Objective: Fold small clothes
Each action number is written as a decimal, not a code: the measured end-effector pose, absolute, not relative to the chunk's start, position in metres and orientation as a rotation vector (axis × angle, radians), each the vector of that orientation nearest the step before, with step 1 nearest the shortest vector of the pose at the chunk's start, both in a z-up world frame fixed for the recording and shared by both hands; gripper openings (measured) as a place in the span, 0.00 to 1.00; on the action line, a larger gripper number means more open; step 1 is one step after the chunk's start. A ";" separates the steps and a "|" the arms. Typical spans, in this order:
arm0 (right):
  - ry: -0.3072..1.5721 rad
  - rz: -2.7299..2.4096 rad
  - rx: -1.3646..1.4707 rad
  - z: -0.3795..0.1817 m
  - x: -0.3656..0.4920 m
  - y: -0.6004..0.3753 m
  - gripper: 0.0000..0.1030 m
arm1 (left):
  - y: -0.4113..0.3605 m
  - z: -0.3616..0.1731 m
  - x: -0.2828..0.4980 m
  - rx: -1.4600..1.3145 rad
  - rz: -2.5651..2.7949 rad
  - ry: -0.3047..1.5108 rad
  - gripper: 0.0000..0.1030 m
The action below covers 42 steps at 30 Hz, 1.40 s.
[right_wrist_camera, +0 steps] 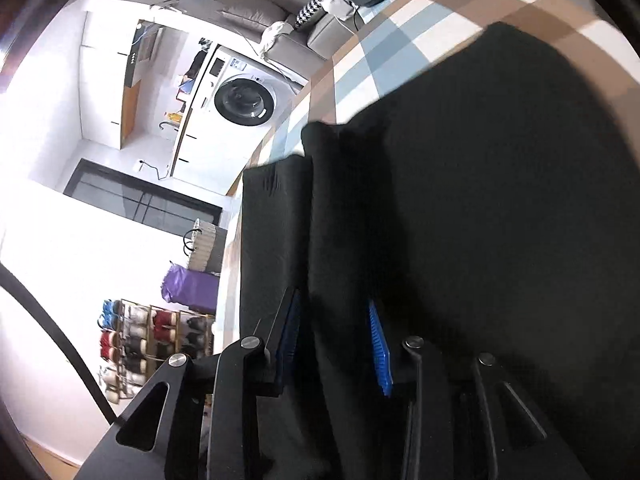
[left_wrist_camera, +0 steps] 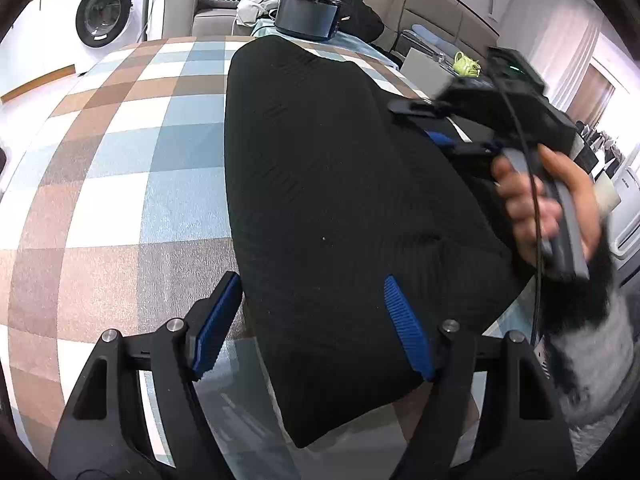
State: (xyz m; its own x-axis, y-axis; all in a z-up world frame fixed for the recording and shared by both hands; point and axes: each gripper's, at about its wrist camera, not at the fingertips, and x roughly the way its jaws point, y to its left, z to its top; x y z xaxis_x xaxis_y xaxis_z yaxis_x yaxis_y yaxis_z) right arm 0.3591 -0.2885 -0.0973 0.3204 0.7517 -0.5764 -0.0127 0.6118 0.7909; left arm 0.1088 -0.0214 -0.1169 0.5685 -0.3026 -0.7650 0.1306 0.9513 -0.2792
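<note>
A black ribbed garment (left_wrist_camera: 340, 184) lies lengthwise on the checked tablecloth (left_wrist_camera: 120, 184). My left gripper (left_wrist_camera: 314, 322) is open over its near end. Its left pad sits beside the cloth's edge and its right pad rests over the cloth. A hand (left_wrist_camera: 536, 208) holds my right gripper (left_wrist_camera: 424, 124) at the garment's right edge, blurred. In the right wrist view the garment (right_wrist_camera: 500, 200) fills the frame. A raised fold of it stands between the parted blue pads of the right gripper (right_wrist_camera: 334, 340), which do not pinch it.
A dark round pot (left_wrist_camera: 308, 14) and a heap of dark cloth stand at the table's far end, with a green mug (left_wrist_camera: 466, 65) to the right. A washing machine (left_wrist_camera: 106, 14) and a sofa lie beyond. A shoe rack (right_wrist_camera: 152, 336) stands past the table's edge.
</note>
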 end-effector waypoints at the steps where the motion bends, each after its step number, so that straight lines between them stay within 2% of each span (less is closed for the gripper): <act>1: 1.159 0.575 0.792 -0.101 0.370 -0.286 0.32 | -0.021 -0.117 0.109 -0.205 -0.253 0.935 0.69; 4: 1.170 0.579 0.804 -0.105 0.387 -0.276 0.30 | -0.019 -0.115 0.112 -0.218 -0.247 0.934 0.69; 6: 1.121 0.580 0.773 -0.094 0.389 -0.276 0.15 | -0.019 -0.114 0.112 -0.221 -0.246 0.928 0.69; 7: 1.049 0.634 0.757 -0.080 0.383 -0.277 0.15 | -0.018 -0.113 0.113 -0.222 -0.247 0.926 0.69; 9: 0.913 0.764 0.725 -0.053 0.368 -0.277 0.15 | -0.017 -0.111 0.114 -0.224 -0.249 0.923 0.69; 11: 0.882 0.767 0.706 -0.047 0.363 -0.280 0.18 | -0.016 -0.112 0.115 -0.227 -0.251 0.924 0.69; 17: 1.073 0.502 0.672 -0.092 0.381 -0.293 0.19 | -0.013 -0.109 0.114 -0.217 -0.246 0.918 0.69; 22: 0.999 0.375 0.578 -0.083 0.371 -0.305 0.21 | -0.009 -0.111 0.114 -0.228 -0.226 0.925 0.69; 24: 1.011 0.381 0.580 -0.085 0.375 -0.307 0.24 | -0.009 -0.112 0.116 -0.231 -0.230 0.932 0.69; 28: 1.050 0.436 0.582 -0.096 0.386 -0.296 0.23 | -0.012 -0.107 0.112 -0.219 -0.230 0.916 0.69; 29: 1.047 0.427 0.554 -0.096 0.389 -0.291 0.21 | -0.011 -0.106 0.111 -0.220 -0.227 0.912 0.69; 30: 1.044 0.416 0.534 -0.093 0.386 -0.290 0.10 | -0.010 -0.105 0.109 -0.223 -0.222 0.909 0.69; 31: 1.034 0.427 0.511 -0.087 0.384 -0.286 0.03 | -0.009 -0.104 0.108 -0.228 -0.218 0.906 0.69; 34: 0.931 0.460 0.467 -0.056 0.361 -0.278 0.03 | -0.004 -0.104 0.105 -0.244 -0.206 0.903 0.69; 35: 0.931 0.421 0.428 -0.051 0.356 -0.279 0.04 | -0.003 -0.104 0.105 -0.250 -0.206 0.906 0.69; 36: 0.960 0.375 0.395 -0.053 0.353 -0.280 0.08 | -0.003 -0.105 0.106 -0.252 -0.205 0.910 0.69; 39: 1.022 0.367 0.392 -0.056 0.330 -0.293 0.10 | -0.004 -0.102 0.106 -0.243 -0.211 0.902 0.69; 42: 1.015 0.427 0.447 -0.055 0.282 -0.312 0.36 | -0.009 -0.098 0.106 -0.225 -0.226 0.894 0.69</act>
State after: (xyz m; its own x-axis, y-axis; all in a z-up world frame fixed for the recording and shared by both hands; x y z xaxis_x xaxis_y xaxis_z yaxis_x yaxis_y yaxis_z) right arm 0.2815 -0.3123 -0.0547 0.4616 0.5349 -0.7076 -0.1324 0.8303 0.5413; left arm 0.1059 -0.0095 -0.0980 0.6059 -0.2868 -0.7421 0.1000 0.9528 -0.2866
